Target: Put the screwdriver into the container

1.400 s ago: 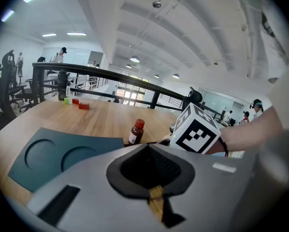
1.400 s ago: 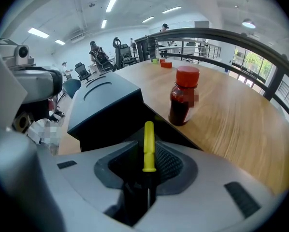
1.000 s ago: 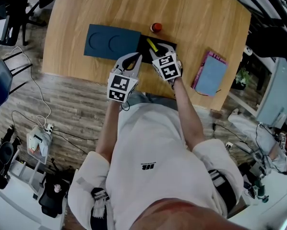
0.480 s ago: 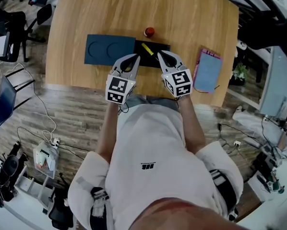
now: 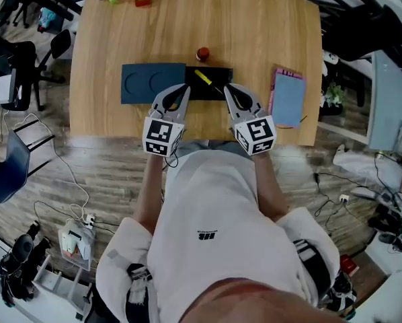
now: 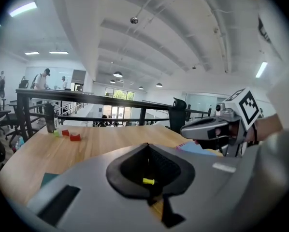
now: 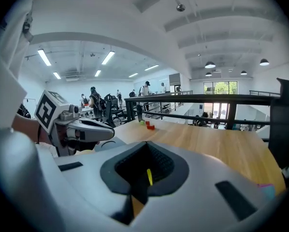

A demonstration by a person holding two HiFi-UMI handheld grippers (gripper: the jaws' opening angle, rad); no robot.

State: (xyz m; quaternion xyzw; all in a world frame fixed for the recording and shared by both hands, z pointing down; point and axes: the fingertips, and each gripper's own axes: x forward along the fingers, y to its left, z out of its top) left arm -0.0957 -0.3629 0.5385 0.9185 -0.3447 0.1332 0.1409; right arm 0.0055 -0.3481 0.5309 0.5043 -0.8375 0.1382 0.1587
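Head view: the screwdriver point(image 5: 202, 77) lies slantwise inside the container point(image 5: 222, 74), just beyond the two sets of fingertips and between them, so I judge the task done. Yellow handle, likely smooth plastic; the thin shaft is hard to trace against the dark floor. The container is a shallow black rectangular tray, matt. Its dark blue lid point(image 5: 152, 83), flat with two round dents, sits right beside it beyond the left fingertips. It seems to touch the tray, and is probably left off to keep it open. The left gripper point(image 5: 183, 88) and right gripper point(image 5: 230, 88) hang over the near edge of the wooden table point(image 5: 255, 32), short of the tray. Both are clenched on nothing, a rest pose, I judge, with nothing left to carry. A small red round thing point(image 5: 202, 53) stands farther out past the tray. A blue notebook point(image 5: 286, 98) with a pink edge lies to the outer side of the right fingertips. Left gripper view: grey moulded jaws meet at the tip, and the ribbed black pads leave a spade-shaped window. Nothing is grasped; a fleck of yellow shows through, the handle lying ahead. Right gripper view: the jaws have just been closing and now meet with nothing between them. A yellow sliver shows through the window, and pale wood grain runs ahead.
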